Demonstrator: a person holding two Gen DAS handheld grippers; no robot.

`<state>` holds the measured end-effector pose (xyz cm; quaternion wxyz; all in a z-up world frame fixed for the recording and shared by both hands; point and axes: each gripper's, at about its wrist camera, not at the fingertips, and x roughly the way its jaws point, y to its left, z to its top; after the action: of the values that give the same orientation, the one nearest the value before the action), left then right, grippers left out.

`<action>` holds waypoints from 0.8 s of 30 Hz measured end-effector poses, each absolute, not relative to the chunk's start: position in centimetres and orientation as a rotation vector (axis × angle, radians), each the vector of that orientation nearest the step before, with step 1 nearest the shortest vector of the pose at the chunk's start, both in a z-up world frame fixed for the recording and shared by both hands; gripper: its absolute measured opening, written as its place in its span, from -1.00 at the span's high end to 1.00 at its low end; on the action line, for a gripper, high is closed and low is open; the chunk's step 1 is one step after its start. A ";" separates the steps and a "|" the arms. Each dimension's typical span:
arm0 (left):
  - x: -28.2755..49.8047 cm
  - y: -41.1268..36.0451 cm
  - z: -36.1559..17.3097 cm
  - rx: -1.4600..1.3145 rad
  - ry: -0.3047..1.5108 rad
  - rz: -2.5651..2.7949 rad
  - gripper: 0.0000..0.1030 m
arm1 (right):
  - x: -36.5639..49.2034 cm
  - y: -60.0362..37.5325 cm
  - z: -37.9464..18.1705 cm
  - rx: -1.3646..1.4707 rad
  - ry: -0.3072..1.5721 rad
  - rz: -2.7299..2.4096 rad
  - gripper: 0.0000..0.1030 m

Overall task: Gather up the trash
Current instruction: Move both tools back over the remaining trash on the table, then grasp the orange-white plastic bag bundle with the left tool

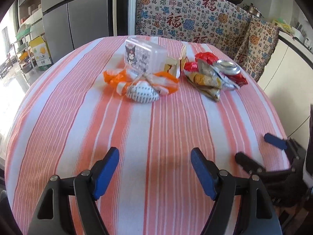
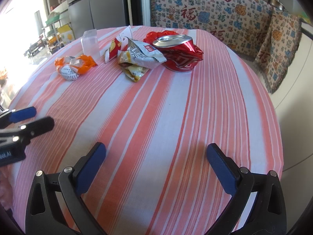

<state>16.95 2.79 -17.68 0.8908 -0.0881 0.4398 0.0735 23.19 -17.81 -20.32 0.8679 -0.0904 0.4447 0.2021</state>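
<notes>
Left wrist view. The left gripper (image 1: 154, 160) hangs above the striped cloth (image 1: 137, 129) that covers the counter; its jaws stand spread, with only bare cloth between the blue pads (image 1: 106, 174). At the far end of the cloth lies the trash, well apart from the jaws. From left to right: a crumpled orange-and-white wrapper (image 1: 137, 85); just behind it, an upright clear plastic box (image 1: 144, 55) bearing a cartoon figure; a small torn packet (image 1: 177, 64) beside the box; then a heap made of a yellow-and-silver snack bag (image 1: 210, 83) and a crushed red can (image 1: 227, 67), its silver top tilted. At the right edge the right gripper (image 1: 260, 148) appears, slightly blurred.

Right wrist view. At the left edge the left gripper (image 2: 33, 118) reaches in over the cloth (image 2: 156, 117). The right gripper (image 2: 156, 152) occupies the lower middle; its jaws are spread wide and hold nothing. The trash lies far ahead of them. From left to right: the orange-and-white wrapper (image 2: 73, 66); the clear box (image 2: 90, 43) behind it; the torn packet (image 2: 115, 47); the snack bag (image 2: 140, 58); and the crushed can (image 2: 179, 54), which touches the bag. Behind the counter hangs a patterned blanket (image 2: 215, 13).
</notes>
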 end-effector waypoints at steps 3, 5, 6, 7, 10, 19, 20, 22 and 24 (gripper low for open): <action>19.5 3.3 -15.4 -0.226 0.841 0.204 -0.50 | 23.2 -17.8 -20.3 -0.189 0.931 0.423 -0.99; 21.8 3.9 -14.7 -0.268 0.821 0.243 -0.50 | 23.2 -17.8 -20.3 -0.189 0.931 0.423 -0.99; 23.1 4.2 -14.8 -0.289 0.829 0.265 -0.50 | 23.2 -17.8 -20.3 -0.189 0.931 0.423 -0.99; 24.2 4.5 -15.1 -0.307 0.843 0.289 -0.50 | 23.2 -17.8 -20.3 -0.189 0.931 0.424 -0.99; 26.8 4.8 -16.5 -0.286 0.888 0.387 -0.50 | 23.1 -17.9 -20.3 -0.187 0.931 0.426 -0.99; 22.8 7.3 -17.9 -0.187 0.933 0.315 -0.50 | 23.3 -17.7 -20.2 -0.191 0.932 0.433 -0.99; 22.0 7.9 -18.1 -0.177 0.945 0.283 -0.50 | 23.3 -17.7 -20.2 -0.190 0.932 0.432 -0.99; 20.8 8.8 -18.2 -0.164 0.960 0.239 -0.50 | 23.3 -17.7 -20.2 -0.190 0.932 0.432 -0.99; 19.9 9.8 -18.2 -0.164 0.968 0.192 -0.50 | 23.3 -17.7 -20.1 -0.191 0.932 0.432 -0.99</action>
<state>19.92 9.80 -18.20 0.8774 -0.0788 0.4642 0.0921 23.30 -17.71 -20.14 0.8666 -0.0912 0.4450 0.2064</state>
